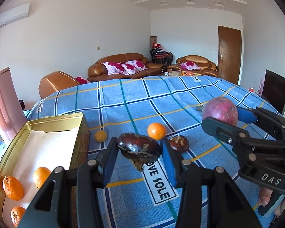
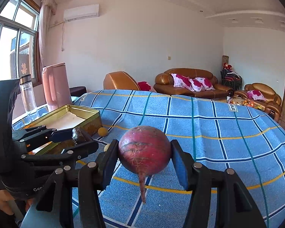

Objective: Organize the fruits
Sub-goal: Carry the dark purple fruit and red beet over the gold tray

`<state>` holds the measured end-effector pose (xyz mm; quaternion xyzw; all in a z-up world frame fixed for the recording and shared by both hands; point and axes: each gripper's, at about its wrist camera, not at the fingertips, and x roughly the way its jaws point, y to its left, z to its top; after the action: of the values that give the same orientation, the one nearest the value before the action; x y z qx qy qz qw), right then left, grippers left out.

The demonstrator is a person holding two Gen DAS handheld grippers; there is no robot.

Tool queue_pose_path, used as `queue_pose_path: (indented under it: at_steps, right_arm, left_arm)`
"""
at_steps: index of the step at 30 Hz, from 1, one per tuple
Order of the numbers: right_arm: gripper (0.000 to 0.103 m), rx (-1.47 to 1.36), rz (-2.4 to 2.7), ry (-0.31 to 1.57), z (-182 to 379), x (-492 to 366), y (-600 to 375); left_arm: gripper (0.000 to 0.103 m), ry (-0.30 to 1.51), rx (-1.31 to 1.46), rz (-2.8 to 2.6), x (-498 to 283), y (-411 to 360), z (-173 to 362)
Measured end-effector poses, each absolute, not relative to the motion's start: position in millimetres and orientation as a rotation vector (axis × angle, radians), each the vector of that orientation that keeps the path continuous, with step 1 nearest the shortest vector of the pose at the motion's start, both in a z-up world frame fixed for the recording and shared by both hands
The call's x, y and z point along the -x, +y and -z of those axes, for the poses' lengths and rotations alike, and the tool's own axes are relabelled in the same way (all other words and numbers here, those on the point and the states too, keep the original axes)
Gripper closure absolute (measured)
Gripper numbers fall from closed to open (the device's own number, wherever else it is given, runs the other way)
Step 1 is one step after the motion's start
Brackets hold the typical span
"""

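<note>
Above tablecloth [image 1: 134, 102], both grippers raised, loaded

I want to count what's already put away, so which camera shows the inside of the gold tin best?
The left wrist view. It looks down into the gold tin, showing its pale floor and three oranges at the near end. The right wrist view sees the tin from the side; the left gripper hides its near end, and no fruit shows inside.

Your 2 grippers, the left gripper [image 1: 138, 152] and right gripper [image 2: 144, 159], pair black linkages and silver rivets with blue pads; white "DAS" lettering marks 1.
</note>
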<state>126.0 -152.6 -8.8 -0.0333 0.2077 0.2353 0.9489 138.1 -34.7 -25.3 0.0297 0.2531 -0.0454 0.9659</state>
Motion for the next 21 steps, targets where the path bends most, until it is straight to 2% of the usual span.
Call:
queue_pose_path:
  at_steps: [21]
  right_arm:
    - [0.047,0.065,-0.482,0.364,5,-117,-155]
  left_arm:
    - [0.056,0.418,-0.062,0.066,-122,-33,18]
